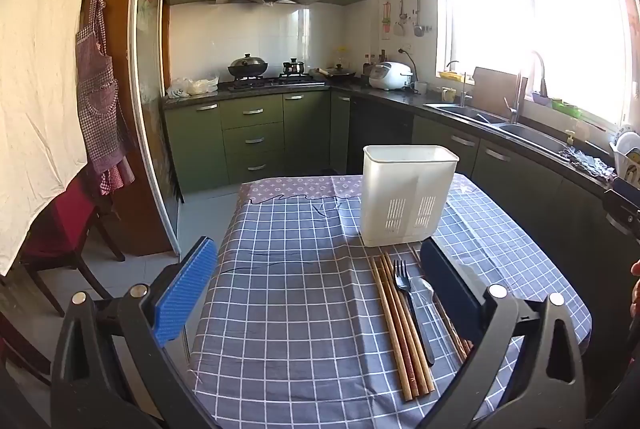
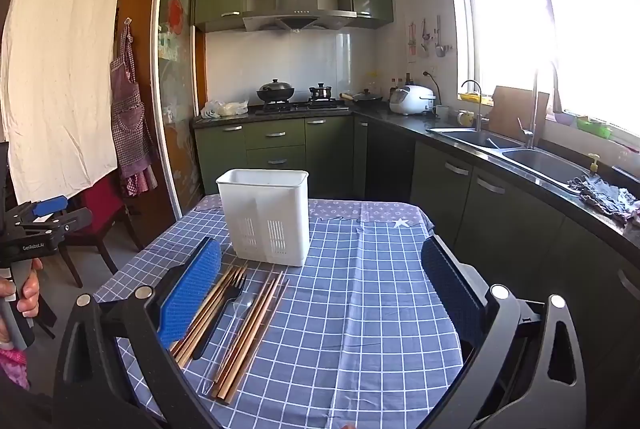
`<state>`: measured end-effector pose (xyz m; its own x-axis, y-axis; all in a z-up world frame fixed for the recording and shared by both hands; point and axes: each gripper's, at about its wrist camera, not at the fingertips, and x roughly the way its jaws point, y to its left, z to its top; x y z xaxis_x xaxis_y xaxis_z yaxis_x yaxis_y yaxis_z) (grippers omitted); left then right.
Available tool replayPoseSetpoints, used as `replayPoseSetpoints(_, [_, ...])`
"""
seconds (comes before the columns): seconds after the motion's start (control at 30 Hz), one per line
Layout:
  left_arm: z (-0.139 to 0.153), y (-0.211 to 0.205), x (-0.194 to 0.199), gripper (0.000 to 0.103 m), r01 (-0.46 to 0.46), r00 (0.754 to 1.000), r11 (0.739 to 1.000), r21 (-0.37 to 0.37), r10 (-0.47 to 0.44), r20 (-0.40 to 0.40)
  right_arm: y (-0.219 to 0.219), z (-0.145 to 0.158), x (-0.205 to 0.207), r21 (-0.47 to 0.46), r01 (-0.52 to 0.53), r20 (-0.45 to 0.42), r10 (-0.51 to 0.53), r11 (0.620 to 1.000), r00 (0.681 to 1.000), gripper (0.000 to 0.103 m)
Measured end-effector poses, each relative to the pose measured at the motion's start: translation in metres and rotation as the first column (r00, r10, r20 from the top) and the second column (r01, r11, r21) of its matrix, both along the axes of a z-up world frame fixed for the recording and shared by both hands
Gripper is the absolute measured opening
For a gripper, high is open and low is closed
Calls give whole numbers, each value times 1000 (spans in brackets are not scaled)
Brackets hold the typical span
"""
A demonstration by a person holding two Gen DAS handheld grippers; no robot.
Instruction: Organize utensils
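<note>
Small table under a blue-grey checked cloth [image 1: 288,269], white grid lines, with a band of patterned grey fabric at the far edge.

Utensil holder [image 1: 408,195]: white plastic, rectangular, upright toward the far end of the table. Slotted drain vents low on its near face, in two groups. From these angles its inside cannot be seen.

Utensils lie flat on the cloth just in front of the holder, roughly parallel, pointing toward it:
- wooden chopsticks [image 1: 396,325], a bundle of light and reddish-brown sticks, on the left of the group
- black plastic fork [image 1: 408,305], tines toward the holder, beside the chopsticks
- clear plastic spoon [image 2: 236,321] (faint, easy to miss against the cloth), next to the fork
- more brown chopsticks [image 2: 256,325] on the far side of the spoon

Left gripper [image 1: 320,293]: fingers spread wide, nothing between them, held above the near part of the table; its right finger overlaps the utensil group in view. Blue ribbed pad on the left finger.

Right gripper [image 2: 320,293]: also spread wide and holding nothing, over bare cloth, with the utensils lying beside its left finger.

Background: green kitchen cabinets [image 1: 256,133].
</note>
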<state>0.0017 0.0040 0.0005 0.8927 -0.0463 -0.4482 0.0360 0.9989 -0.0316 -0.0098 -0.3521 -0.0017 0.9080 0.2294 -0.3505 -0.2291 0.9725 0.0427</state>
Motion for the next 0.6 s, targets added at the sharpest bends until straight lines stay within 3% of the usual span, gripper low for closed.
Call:
replayPoseSetpoints(0.07, [-1,3,2,97,16,1000,1000,-10,-16,-6,0,0,0,1,-1,-1,1,1000,1000,99])
replayPoseSetpoints(0.1, [-2,-3,-2,97,-40,999,999,28,39,16,0,0,0,2,-3,-1,3,1000,1000,99])
replayPoseSetpoints(0.6, [-6,0,0,97,-38,999,999,35,38,-21,8,-12,9,8,-7,-21,7,1000,1000,99])
